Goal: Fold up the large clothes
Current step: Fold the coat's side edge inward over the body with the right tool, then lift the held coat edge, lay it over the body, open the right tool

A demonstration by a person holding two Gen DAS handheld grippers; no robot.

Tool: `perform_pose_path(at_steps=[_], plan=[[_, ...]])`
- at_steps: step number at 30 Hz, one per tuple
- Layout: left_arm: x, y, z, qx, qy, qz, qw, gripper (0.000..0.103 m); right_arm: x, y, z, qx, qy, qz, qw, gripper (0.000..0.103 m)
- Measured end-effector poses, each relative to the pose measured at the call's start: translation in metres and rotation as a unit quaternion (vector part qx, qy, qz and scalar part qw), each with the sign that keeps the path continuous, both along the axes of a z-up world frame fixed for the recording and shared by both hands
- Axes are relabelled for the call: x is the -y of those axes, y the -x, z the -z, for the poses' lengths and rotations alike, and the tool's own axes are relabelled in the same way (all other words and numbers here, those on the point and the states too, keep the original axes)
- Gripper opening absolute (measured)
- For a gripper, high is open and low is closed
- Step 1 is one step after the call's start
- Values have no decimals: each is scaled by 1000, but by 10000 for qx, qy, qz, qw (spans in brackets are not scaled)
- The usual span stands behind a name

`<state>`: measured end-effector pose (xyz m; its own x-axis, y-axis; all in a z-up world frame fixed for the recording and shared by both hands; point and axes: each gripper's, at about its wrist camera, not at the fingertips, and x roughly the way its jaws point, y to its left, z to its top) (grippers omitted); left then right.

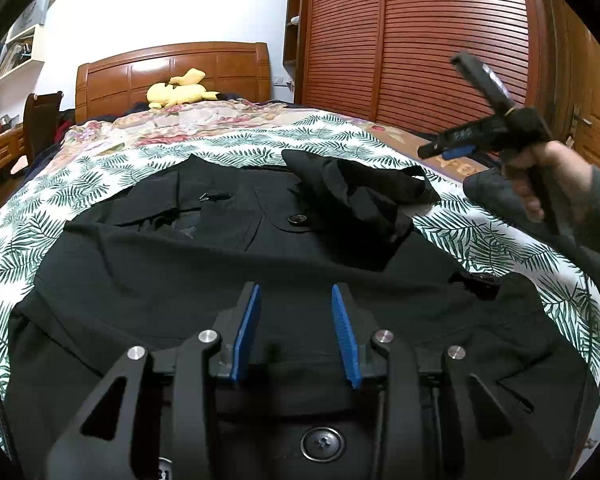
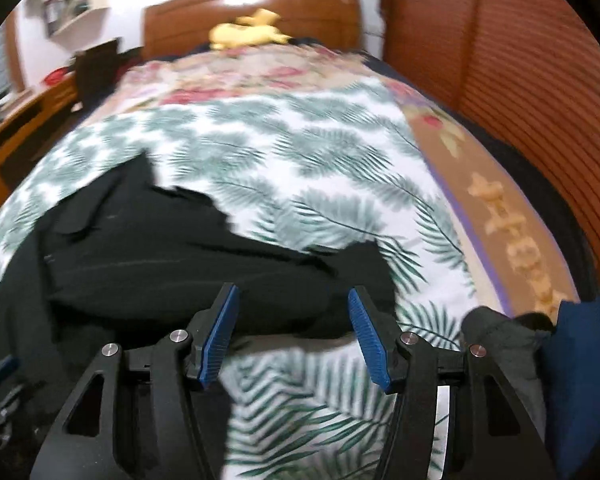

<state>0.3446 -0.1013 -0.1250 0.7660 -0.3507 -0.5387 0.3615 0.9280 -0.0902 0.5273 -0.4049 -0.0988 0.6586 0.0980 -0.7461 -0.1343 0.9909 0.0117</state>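
While the big black button-up coat point(image 1: 204, 280) lies spread flat on the bed's white leaf-print blanket point(image 1: 40, 208), the left tool point(image 1: 296, 332) hangs low over the coat's near part. Its blue pads stand a little apart with nothing pinched, so it seems to be waiting for a turn. Further along the coat, one black sleeve point(image 1: 360, 192) lies bunched on the coat's chest, likely just folded in. Off the coat's right side, a hand point(image 1: 540, 184) lifts the right tool point(image 1: 456, 148) in the air. Its pads are spread with nothing between them. Far beyond the coat, a yellow soft toy point(image 1: 180, 92) rests by the wooden headboard point(image 1: 228, 64).
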Motion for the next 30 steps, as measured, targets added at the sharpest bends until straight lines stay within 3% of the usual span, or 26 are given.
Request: perform_pose_path(at_steps=[8, 14, 18, 20, 22, 25, 30], plan=[[0, 1, -1, 3, -13, 0, 10000, 35, 34, -35, 42, -468, 64, 540, 9974, 59], [0, 1, -1, 1, -22, -8, 10000, 35, 44, -49, 73, -906, -344, 647, 9932, 65], [-1, 2, -1, 4, -5, -26, 10000, 35, 38, -48, 85, -991, -213, 658, 9927, 68], [-5, 3, -3, -19, 42, -36, 10000, 35, 33, -46, 84, -961, -67, 620, 9934, 59], [-7, 5, -4, -55, 40, -61, 10000, 35, 24, -42, 79, -874, 155, 421, 9952, 24], [-14, 11, -8, -105, 5, -110, 9999, 35, 13, -28, 64, -669, 186, 195, 9974, 13], [-25, 34, -16, -6, -286, -162, 9995, 35, -14, 8, 18, -23, 147, -117, 9998, 11]])
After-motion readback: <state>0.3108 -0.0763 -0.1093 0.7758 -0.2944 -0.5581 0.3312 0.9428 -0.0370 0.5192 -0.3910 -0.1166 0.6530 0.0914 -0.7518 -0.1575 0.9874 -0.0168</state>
